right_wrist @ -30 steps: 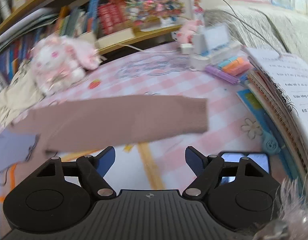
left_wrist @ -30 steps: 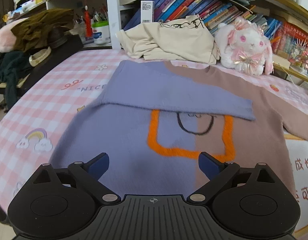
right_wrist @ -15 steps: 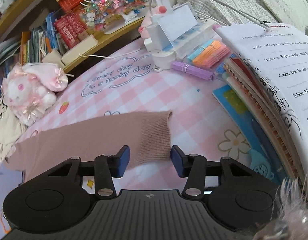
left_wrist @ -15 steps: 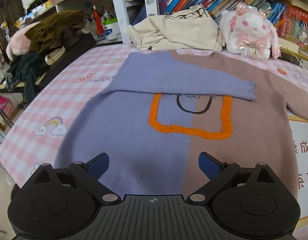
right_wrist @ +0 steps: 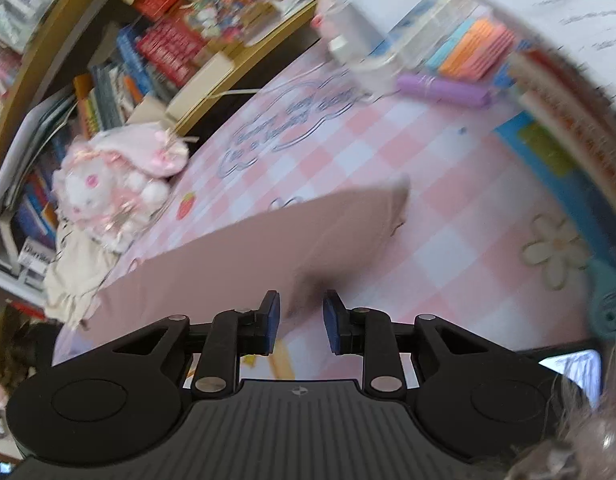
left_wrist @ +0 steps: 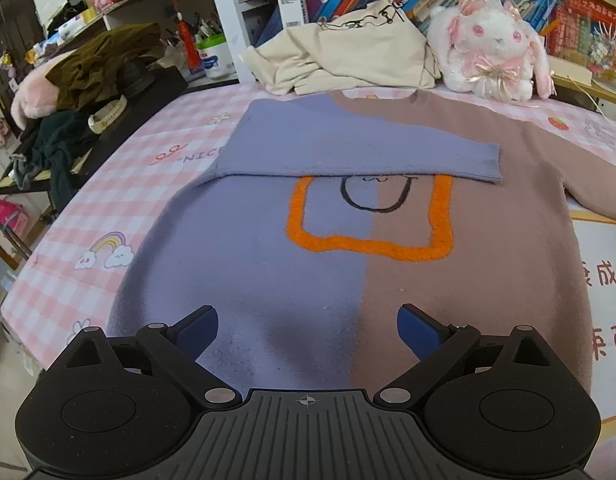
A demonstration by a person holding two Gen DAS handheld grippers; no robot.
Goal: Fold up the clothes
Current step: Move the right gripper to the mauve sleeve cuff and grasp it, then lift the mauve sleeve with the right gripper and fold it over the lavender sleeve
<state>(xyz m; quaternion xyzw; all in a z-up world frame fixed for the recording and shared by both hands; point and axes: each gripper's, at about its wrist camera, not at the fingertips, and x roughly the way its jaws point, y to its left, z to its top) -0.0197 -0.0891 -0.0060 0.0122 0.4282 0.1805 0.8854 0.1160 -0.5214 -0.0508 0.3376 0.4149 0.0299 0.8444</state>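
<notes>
A sweater (left_wrist: 308, 272), half purple and half brown with an orange square outline, lies flat on the pink checked tablecloth (left_wrist: 87, 200). Its purple sleeve (left_wrist: 348, 152) is folded across the chest. My left gripper (left_wrist: 308, 328) hovers open over the sweater's hem, holding nothing. In the right wrist view, the brown sleeve (right_wrist: 287, 240) stretches out to the right, and its cuff end is raised off the cloth. My right gripper (right_wrist: 301, 318) is shut on the brown sleeve near the cuff, with a fold of fabric pinched between its blue pads.
A beige garment (left_wrist: 348, 56) and a plush rabbit (left_wrist: 492, 52) sit behind the sweater against a bookshelf. Dark clothes (left_wrist: 87, 80) are piled at the far left. Stacked books and papers (right_wrist: 568, 80), pen sets and a phone (right_wrist: 568, 368) crowd the right side.
The right gripper narrowed from wide open onto the brown sleeve's cuff and now lifts it, tilting left. The left gripper backed away from the sweater and stays open.
</notes>
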